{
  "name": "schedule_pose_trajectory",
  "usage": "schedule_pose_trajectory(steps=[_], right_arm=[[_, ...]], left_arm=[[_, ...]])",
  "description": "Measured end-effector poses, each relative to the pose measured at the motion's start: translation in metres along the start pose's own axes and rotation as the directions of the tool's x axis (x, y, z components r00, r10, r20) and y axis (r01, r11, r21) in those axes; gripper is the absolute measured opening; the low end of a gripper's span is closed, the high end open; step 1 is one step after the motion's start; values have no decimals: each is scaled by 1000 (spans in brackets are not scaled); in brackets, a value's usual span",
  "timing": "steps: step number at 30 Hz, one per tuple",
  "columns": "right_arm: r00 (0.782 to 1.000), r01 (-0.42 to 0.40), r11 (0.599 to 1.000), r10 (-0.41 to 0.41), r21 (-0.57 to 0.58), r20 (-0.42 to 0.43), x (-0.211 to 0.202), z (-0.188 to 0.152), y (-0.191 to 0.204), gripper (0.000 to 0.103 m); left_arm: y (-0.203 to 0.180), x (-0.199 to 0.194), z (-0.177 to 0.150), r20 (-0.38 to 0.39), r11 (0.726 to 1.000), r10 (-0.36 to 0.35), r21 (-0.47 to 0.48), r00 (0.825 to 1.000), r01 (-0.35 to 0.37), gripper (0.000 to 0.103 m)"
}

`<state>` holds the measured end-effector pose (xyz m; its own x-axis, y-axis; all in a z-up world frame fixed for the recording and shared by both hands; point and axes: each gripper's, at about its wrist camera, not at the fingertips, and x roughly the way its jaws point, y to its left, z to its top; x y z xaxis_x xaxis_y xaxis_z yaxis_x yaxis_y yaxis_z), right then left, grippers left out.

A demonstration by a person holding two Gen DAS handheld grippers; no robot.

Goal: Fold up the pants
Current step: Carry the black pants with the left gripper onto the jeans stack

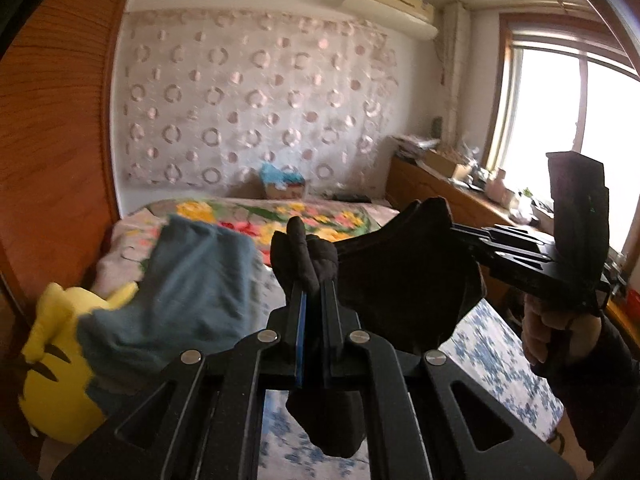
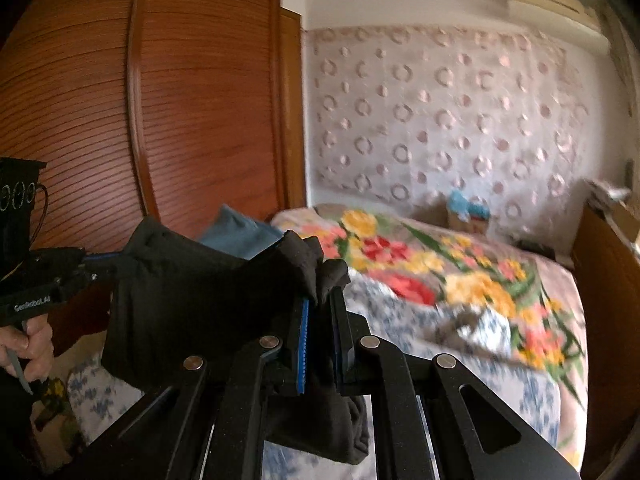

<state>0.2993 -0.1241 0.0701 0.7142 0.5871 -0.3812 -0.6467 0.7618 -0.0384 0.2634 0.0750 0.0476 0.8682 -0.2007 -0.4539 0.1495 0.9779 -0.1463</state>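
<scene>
Black pants (image 1: 404,276) hang stretched between my two grippers, lifted above the bed. My left gripper (image 1: 310,280) is shut on one bunched edge of the pants, and cloth sticks up past its fingertips. The right gripper (image 1: 448,226) reaches in from the right, shut on the other end, a hand (image 1: 548,328) gripping its handle. In the right wrist view the pants (image 2: 192,304) sag leftward from my right gripper (image 2: 322,296), which is shut on a wad of the cloth. The left gripper (image 2: 116,258) holds the far end there.
A bed with a floral blanket (image 2: 460,276) and a blue-patterned sheet (image 1: 492,352) lies below. A blue-grey garment (image 1: 192,280) and a yellow plush toy (image 1: 56,364) sit at the left. A wooden wardrobe (image 2: 180,112) stands left, and a cluttered wooden counter (image 1: 440,176) runs under the window.
</scene>
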Motion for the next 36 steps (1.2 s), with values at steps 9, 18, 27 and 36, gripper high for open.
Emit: schedule_pose_trajectory(steps=[9, 18, 27, 36], right_arm=[[994, -106, 989, 109, -102, 24, 74, 39, -1, 9], [991, -128, 975, 133, -182, 16, 151, 55, -14, 9], [978, -208, 952, 201, -226, -51, 216, 65, 2, 9], [974, -227, 968, 223, -108, -43, 227, 77, -13, 31]], left_arm=[[46, -9, 9, 71, 991, 123, -57, 990, -119, 7], [85, 4, -10, 49, 975, 192, -119, 980, -185, 7], [104, 8, -33, -2, 957, 251, -152, 968, -248, 7], [107, 6, -40, -39, 952, 253, -167, 967, -256, 24]])
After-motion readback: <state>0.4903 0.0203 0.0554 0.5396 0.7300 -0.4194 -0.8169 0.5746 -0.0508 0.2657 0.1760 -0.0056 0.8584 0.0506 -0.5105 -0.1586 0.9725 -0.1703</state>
